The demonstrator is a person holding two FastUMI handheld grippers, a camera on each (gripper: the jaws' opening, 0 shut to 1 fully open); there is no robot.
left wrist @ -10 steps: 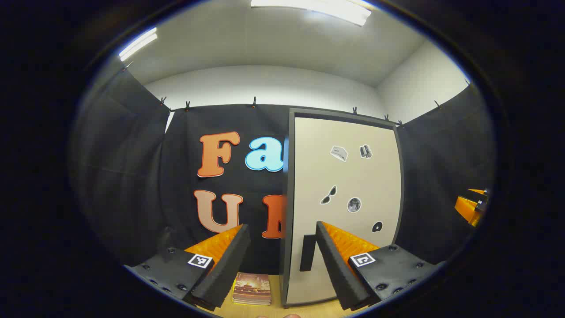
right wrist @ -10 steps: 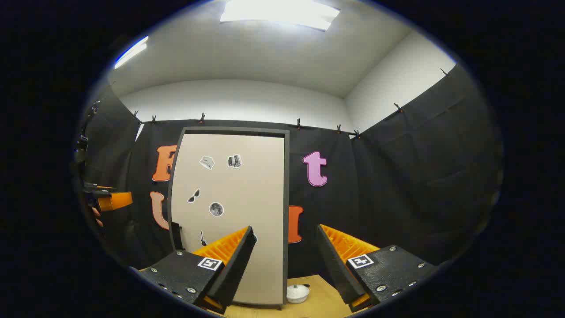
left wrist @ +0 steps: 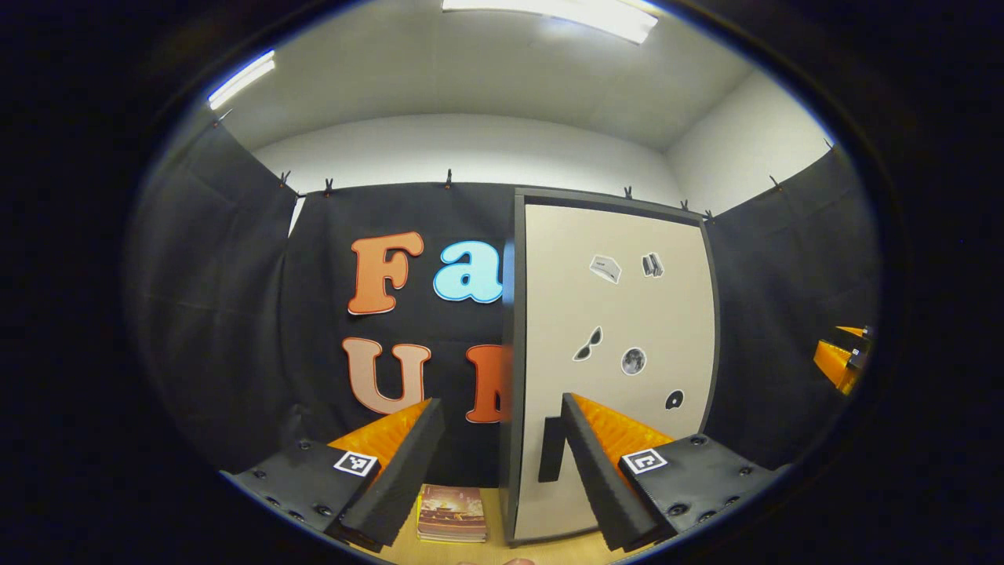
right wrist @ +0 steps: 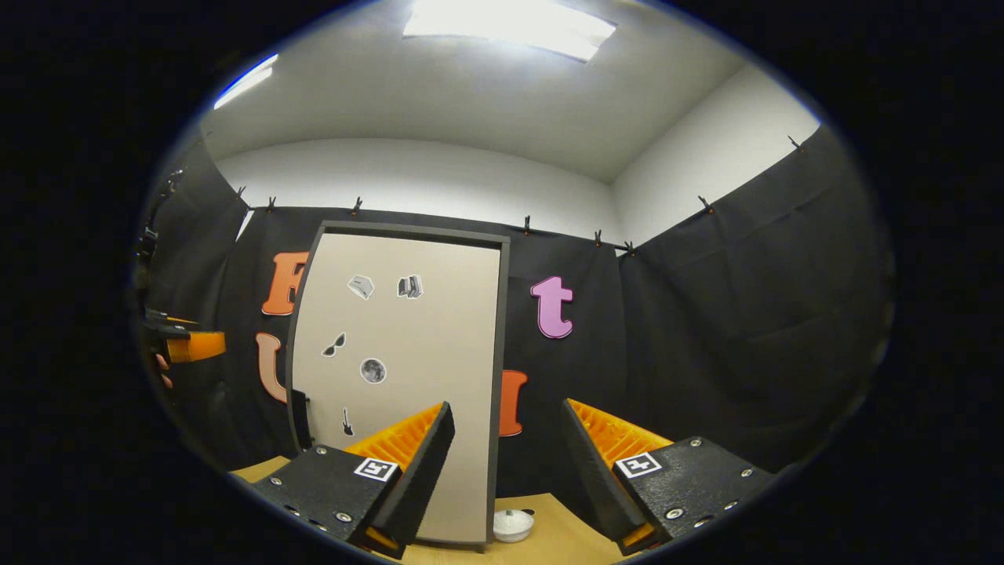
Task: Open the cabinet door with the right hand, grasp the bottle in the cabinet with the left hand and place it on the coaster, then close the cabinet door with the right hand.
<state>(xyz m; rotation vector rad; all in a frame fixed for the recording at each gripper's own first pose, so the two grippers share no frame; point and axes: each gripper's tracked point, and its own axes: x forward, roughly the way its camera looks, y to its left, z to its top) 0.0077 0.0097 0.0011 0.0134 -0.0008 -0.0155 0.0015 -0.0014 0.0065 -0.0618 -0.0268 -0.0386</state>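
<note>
A tall cabinet stands against the booth wall, and its beige door [left wrist: 620, 337] with small stickers is shut. A dark handle [left wrist: 551, 449] sits low on the door's left edge. My left gripper [left wrist: 500, 404] is open with nothing in it, well short of the door, its right finger in line with the handle. In the right gripper view the same door [right wrist: 400, 369] is left of centre, with the handle [right wrist: 300, 420] at its lower left. My right gripper [right wrist: 507, 406] is open, holds nothing, and is off to the door's right. The bottle is hidden behind the door.
A flat brown printed pad [left wrist: 451, 514] lies on the wooden table [right wrist: 549, 541] left of the cabinet. A small white lidded dish [right wrist: 511, 524] sits at the cabinet's right foot. The other gripper shows at each view's edge: the right gripper [left wrist: 843, 361], the left gripper [right wrist: 184, 345].
In the right gripper view the cabinet has slid a little to the left and the dish sits lower. The left gripper view has barely shifted. Both grippers remain open.
</note>
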